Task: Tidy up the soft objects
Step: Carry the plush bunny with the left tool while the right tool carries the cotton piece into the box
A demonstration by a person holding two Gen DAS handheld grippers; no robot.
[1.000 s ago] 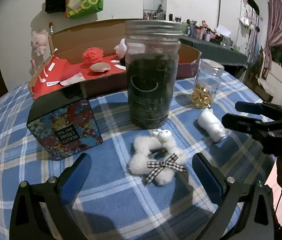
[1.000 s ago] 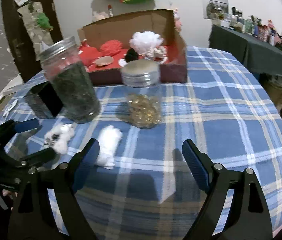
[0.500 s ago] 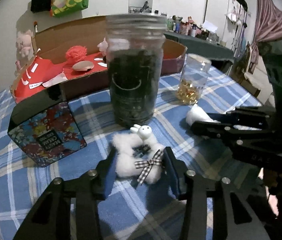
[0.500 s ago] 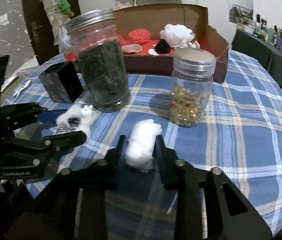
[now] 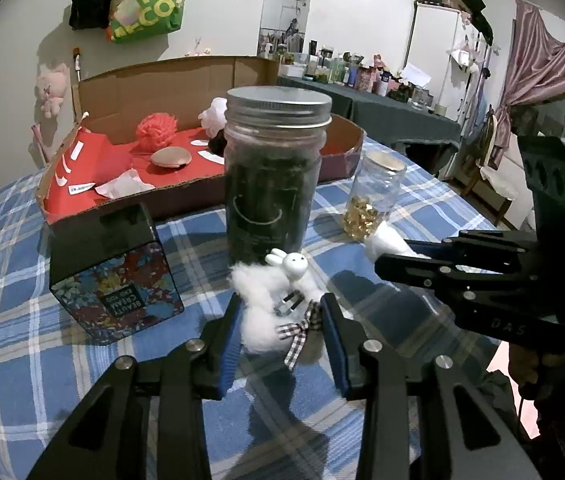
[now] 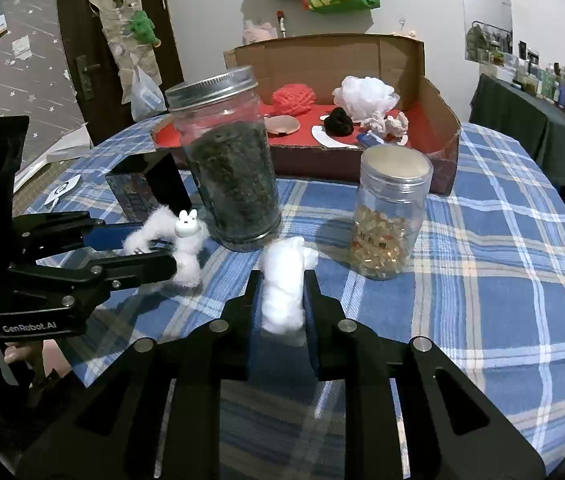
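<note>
Plaid table [image 5: 22,248]: left fingers [image 5: 228,330] just closed, clamping bunny hair tie [image 5: 270,300]; right fingers [image 6: 252,300] clamping cotton wad [image 6: 282,292].

Sitting pinched between blue pads: fluffy white bunny hair tie [image 5: 268,300] with a gingham bow [image 5: 300,330], bunny head upward, just before the dark-filled jar [image 5: 272,184]. Standing upright, squeezed at both sides: white cotton roll [image 6: 284,286], near the jar of golden capsules [image 6: 386,216].
</note>
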